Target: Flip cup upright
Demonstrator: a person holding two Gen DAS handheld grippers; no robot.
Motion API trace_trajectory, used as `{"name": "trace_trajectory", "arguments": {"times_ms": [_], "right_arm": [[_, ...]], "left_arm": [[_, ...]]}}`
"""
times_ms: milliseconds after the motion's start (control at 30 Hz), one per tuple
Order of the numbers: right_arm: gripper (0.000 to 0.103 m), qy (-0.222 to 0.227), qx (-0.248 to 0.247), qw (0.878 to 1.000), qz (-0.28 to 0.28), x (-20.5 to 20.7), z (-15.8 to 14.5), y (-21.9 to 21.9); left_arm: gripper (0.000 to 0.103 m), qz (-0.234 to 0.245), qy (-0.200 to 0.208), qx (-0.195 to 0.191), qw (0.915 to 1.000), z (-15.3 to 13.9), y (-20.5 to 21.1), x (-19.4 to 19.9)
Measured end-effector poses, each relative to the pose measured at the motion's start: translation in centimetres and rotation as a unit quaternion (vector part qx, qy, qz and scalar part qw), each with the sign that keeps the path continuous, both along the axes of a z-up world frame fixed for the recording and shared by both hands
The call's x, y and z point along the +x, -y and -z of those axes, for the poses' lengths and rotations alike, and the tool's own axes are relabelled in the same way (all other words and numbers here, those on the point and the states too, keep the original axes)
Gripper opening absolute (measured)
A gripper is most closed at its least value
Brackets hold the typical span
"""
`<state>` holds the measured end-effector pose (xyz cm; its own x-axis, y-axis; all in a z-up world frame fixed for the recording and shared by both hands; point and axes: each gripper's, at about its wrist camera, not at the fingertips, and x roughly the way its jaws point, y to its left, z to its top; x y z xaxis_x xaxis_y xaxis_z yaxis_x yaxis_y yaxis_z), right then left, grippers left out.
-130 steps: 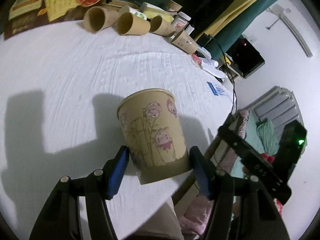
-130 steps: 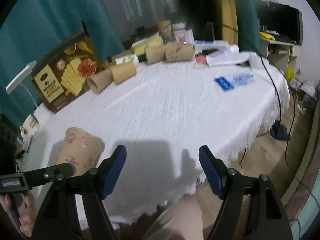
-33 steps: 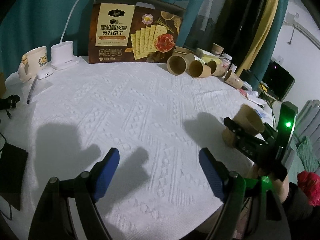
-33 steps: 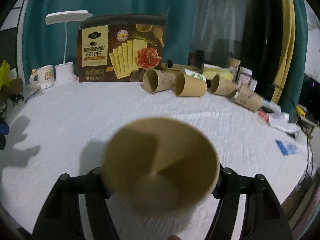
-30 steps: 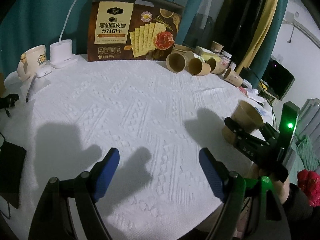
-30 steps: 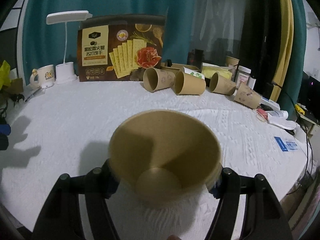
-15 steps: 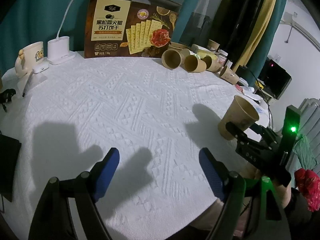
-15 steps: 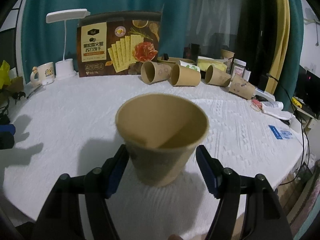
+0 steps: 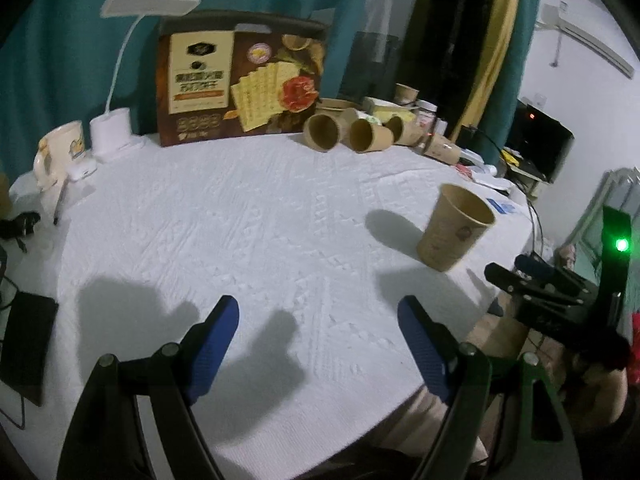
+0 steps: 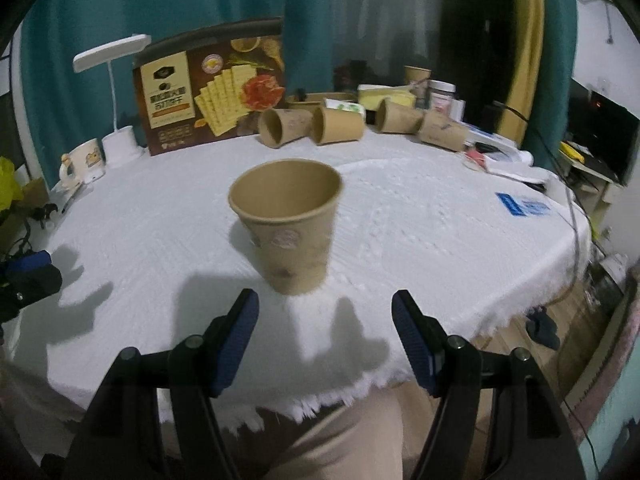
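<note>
Cup (image 10: 289, 224) now stands mouth-up on the white tablecloth (image 10: 400, 216) near the front edge, released. Right gripper (image 10: 325, 322) has backed off, jaws wide apart, empty. Left gripper (image 9: 318, 330) also spread, holding nothing. Flip looks done

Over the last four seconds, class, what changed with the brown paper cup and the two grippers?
The brown paper cup, earlier upside down between the left gripper's fingers, now stands upright. The right gripper turned it, released it and backed off, open. The cups lying at the back stayed put.
</note>
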<state>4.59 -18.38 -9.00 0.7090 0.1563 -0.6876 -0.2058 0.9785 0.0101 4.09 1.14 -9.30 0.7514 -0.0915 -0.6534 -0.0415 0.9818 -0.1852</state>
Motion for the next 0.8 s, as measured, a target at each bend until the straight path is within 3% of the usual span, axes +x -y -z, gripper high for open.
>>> {"name": "trace_trajectory", "arguments": {"times_ms": [300,467,667,800], "right_arm": [[0.067,0.032,0.032,0.998,0.047,-4.2,-4.1,4.7],[0.067,0.064,0.041,0.995,0.07,-6.1,-7.1,7.1],[0.067,0.108,0.043,0.99,0.079,-8.4,-11.2,8.9],[0.067,0.137,0.042,0.987,0.075,-9.8,-14.0,9.1]], "left_arm": [[0.082,0.053,0.036,0.029,0.9976,-2.5,3.2,-1.4],[0.082,0.051,0.064,0.065,0.9946,-4.5,4.5,-2.1],[0.088,0.068,0.146,0.073,0.9843,-8.6,5.4,-3.6],[0.09,0.07,0.175,0.075,0.9791,-11.0,5.6,-4.1]]}}
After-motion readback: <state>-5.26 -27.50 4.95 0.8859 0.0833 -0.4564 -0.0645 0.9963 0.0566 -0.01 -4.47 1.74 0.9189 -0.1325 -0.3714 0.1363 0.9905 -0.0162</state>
